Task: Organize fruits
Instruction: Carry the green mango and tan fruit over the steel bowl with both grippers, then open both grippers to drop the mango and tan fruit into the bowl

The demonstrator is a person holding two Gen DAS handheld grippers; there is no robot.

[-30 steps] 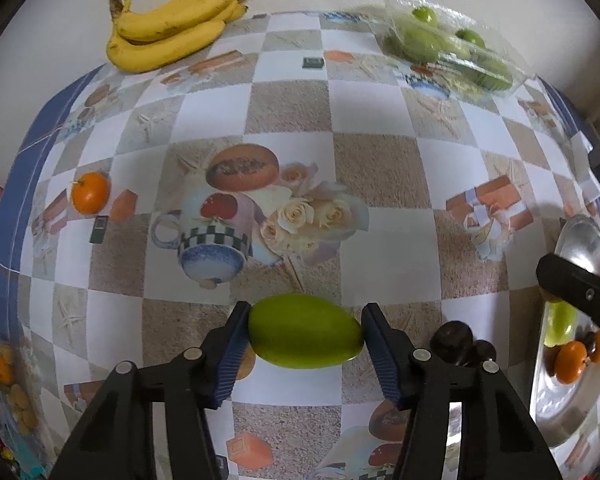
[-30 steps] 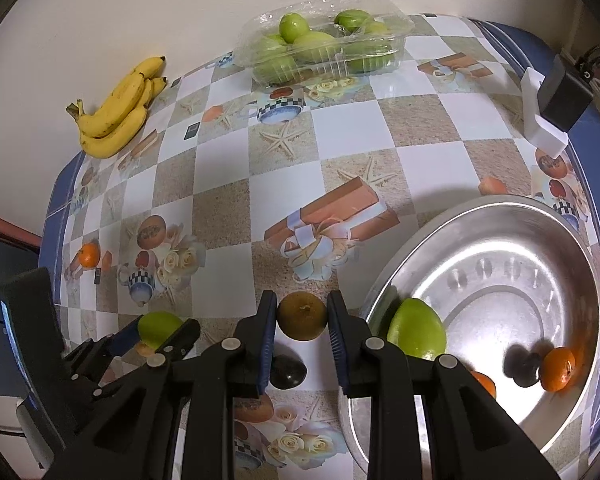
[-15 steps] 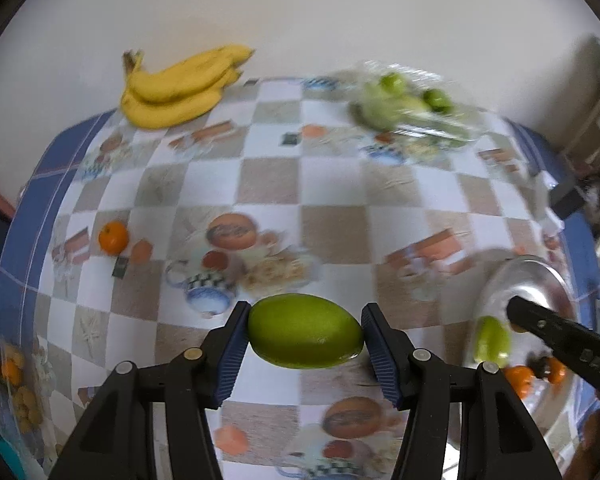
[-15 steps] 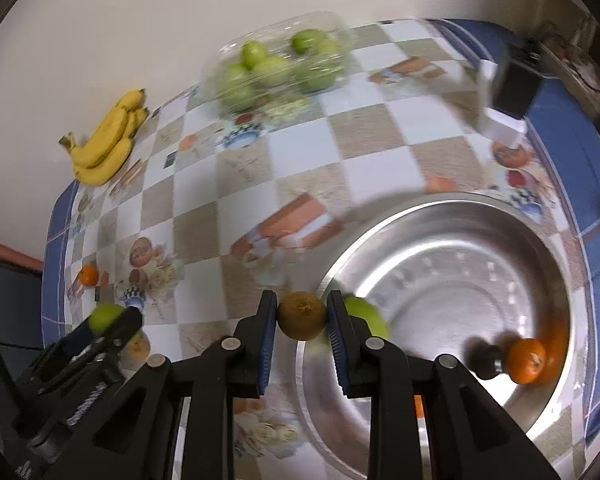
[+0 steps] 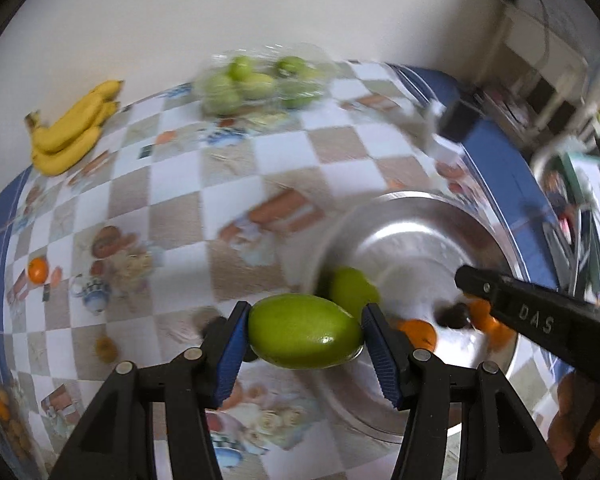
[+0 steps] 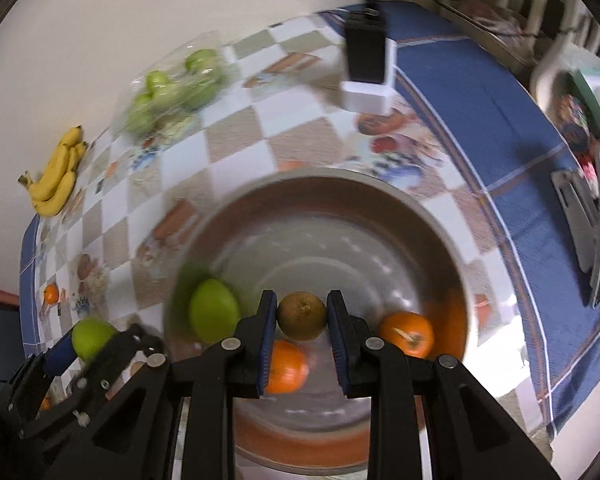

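Observation:
My left gripper point(image 5: 303, 334) is shut on a green mango point(image 5: 302, 332) and holds it above the table at the left rim of the steel bowl point(image 5: 404, 216). It also shows in the right wrist view point(image 6: 88, 338). My right gripper point(image 6: 302, 316) is shut on a brown kiwi point(image 6: 302, 315) above the inside of the bowl point(image 6: 340, 192). The bowl holds a green mango point(image 6: 214, 316), two oranges point(image 6: 407, 334) and a dark fruit point(image 5: 454, 316).
A banana bunch point(image 5: 70, 128) lies at the back left. A clear box of green fruit point(image 5: 256, 84) stands at the back. A small orange point(image 5: 38, 270) sits at the left. A black and white charger point(image 6: 368, 68) stands behind the bowl.
Both grippers have moved right with their fruit. The right gripper now hangs over the bowl's inside; the left has come up to the bowl's left rim.

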